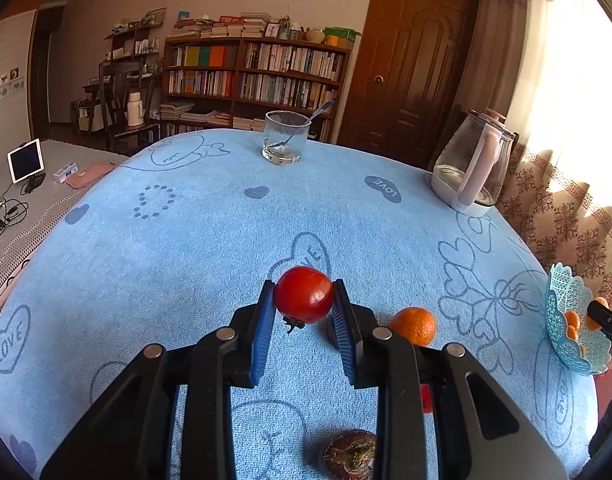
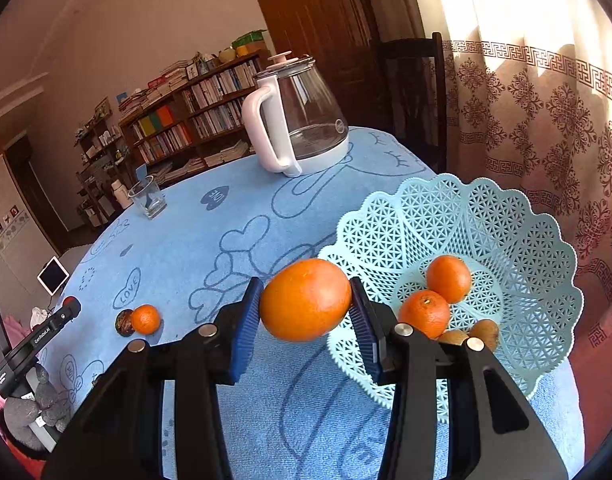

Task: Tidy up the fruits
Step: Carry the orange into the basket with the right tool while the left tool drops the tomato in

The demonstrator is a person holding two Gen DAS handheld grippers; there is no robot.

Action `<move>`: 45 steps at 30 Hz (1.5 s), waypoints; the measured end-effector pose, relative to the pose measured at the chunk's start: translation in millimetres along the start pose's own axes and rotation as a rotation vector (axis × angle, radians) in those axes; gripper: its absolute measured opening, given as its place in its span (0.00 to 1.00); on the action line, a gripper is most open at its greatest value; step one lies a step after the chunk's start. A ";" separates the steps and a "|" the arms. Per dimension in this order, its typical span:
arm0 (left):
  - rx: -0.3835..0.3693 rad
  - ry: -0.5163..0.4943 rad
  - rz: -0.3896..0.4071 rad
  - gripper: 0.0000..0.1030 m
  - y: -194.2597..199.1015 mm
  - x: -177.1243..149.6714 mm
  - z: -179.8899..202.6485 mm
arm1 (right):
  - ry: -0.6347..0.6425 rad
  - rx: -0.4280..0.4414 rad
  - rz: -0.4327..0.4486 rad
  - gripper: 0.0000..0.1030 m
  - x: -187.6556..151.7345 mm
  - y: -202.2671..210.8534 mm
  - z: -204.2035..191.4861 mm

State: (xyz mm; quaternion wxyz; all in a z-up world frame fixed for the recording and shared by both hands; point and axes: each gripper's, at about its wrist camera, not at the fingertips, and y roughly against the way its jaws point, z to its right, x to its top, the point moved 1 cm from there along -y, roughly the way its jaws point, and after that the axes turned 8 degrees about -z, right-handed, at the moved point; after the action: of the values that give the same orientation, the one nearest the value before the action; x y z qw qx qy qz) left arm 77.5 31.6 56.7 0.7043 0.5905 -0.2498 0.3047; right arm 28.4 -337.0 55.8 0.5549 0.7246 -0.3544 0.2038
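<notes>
My left gripper (image 1: 304, 298) is shut on a red tomato (image 1: 303, 294) and holds it above the blue tablecloth (image 1: 186, 240). A small mandarin (image 1: 414, 325) lies just right of it, and a dark purple round fruit (image 1: 348, 454) lies below. My right gripper (image 2: 306, 300) is shut on a large orange (image 2: 305, 299), held just left of the pale blue lattice basket (image 2: 486, 220). The basket holds two mandarins (image 2: 448, 278) (image 2: 424, 312) and two kiwis (image 2: 486, 330). The left gripper (image 2: 70, 306) shows at the far left of the right wrist view, beyond the mandarin (image 2: 145, 319) and the dark fruit (image 2: 123, 323).
A glass with a spoon (image 1: 284, 138) stands at the table's far side. A glass kettle with a white handle (image 1: 472, 166) stands at the far right, also in the right wrist view (image 2: 298, 120). The basket (image 1: 566, 320) sits at the table's right edge. A bookshelf, door and curtain lie behind.
</notes>
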 end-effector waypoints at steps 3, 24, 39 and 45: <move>-0.004 -0.008 -0.003 0.28 -0.4 -1.4 3.3 | -0.047 -0.029 0.006 0.43 -0.4 7.0 24.5; -0.041 -0.096 -0.030 0.28 5.9 -3.9 43.6 | -0.199 -0.077 0.058 0.54 2.3 7.7 91.2; -0.245 -0.357 -0.086 0.28 -0.9 -12.8 182.6 | -0.169 -0.155 0.204 0.54 -8.7 17.7 86.4; -0.348 -0.430 -0.116 0.28 -13.0 -21.4 240.6 | -0.214 -0.160 0.246 0.63 -11.6 24.5 93.5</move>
State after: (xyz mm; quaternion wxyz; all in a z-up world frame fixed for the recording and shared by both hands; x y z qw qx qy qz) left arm 74.1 -209.6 75.4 0.7422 0.5251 -0.4078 0.0839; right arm -6.6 -425.6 35.9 0.5406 0.6469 -0.5126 0.1630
